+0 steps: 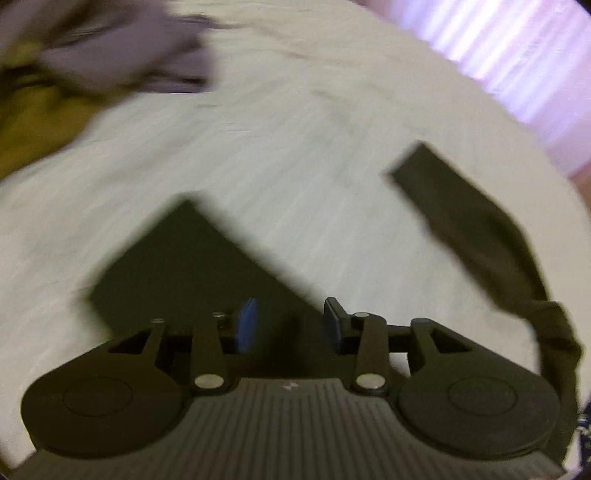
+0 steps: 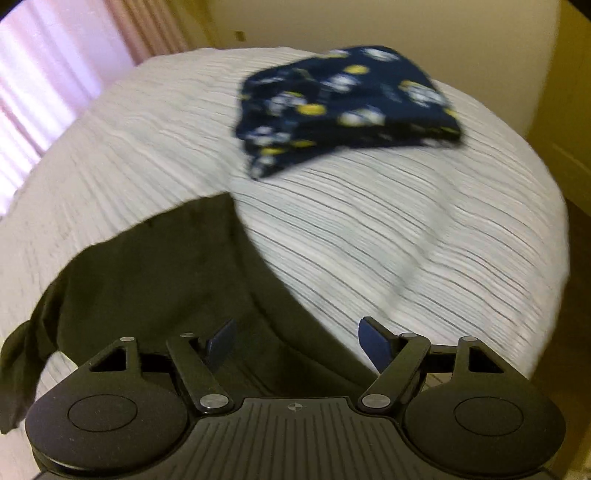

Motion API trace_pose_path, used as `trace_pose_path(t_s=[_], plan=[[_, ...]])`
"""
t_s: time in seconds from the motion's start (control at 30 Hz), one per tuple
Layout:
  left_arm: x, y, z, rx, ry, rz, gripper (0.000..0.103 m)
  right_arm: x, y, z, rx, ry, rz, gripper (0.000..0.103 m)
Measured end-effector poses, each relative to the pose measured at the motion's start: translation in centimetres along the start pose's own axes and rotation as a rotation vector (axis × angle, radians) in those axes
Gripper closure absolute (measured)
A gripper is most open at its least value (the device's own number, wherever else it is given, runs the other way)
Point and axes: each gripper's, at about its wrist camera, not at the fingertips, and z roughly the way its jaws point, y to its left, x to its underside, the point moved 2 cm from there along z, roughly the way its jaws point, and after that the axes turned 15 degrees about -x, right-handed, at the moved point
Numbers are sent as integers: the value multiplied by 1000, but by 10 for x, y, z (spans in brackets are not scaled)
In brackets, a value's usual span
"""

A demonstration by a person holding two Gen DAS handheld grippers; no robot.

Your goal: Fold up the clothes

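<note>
A bed [image 2: 424, 236] covered in a white ribbed spread fills both views and carries every garment; pale pink curtains [image 2: 48, 85] hang beyond its far edge, and a cream wall [image 2: 369, 26] stands behind it in the right wrist view. The dark olive garment [image 2: 159, 280], the largest piece of clothing, lies spread on the near part of the bed directly ahead of both tools; in the left wrist view its body forms a dark angular panel [image 1: 192, 266] reaching under the tool, while a long narrow sleeve-like strip [image 1: 469, 218] runs off to the right and bunches at the frame edge. A folded navy garment with white and yellow print [image 2: 343, 103] rests well apart, toward the far side of the bed in the right wrist view. A blurred heap of grey-purple cloth [image 1: 122, 51] over a mustard-coloured piece [image 1: 33, 122] lies at the far left of the left wrist view; motion blur hides their shapes. The right tongs [image 2: 297, 345] stand wide, blue pads spread, with the olive fabric's edge seen between them but not gripped; the left tongs [image 1: 290, 325] stand at a narrower gap above the olive panel, pads apart; whether any fabric is pinched there cannot be told from the blurred view.
</note>
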Motion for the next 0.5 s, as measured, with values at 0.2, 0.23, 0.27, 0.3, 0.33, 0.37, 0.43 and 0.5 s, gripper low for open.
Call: trace_pose_path(t_s=[0.2, 0.23, 0.27, 0.3, 0.33, 0.37, 0.43, 0.5], plan=[[-35, -79, 54, 165, 42, -55, 64, -6, 37, 33, -100, -7, -38, 27], [-41, -89, 63, 178, 49, -63, 64, -6, 43, 37, -117, -4, -41, 27], [-47, -98, 71, 192, 57, -72, 64, -6, 50, 42, -134, -2, -45, 27], [-49, -107, 77, 197, 61, -73, 63, -6, 56, 47, -152, 1, -48, 27], [-51, -116, 82, 200, 65, -72, 63, -6, 63, 51, -169, 3, -51, 27], [-53, -123, 89, 204, 67, -68, 62, -6, 69, 56, -186, 5, -55, 27], [-58, -135, 102, 204, 74, -62, 61, -6, 82, 65, -221, 10, -61, 27], [-61, -142, 114, 200, 79, -69, 61, -6, 95, 75, -254, 15, -69, 27]])
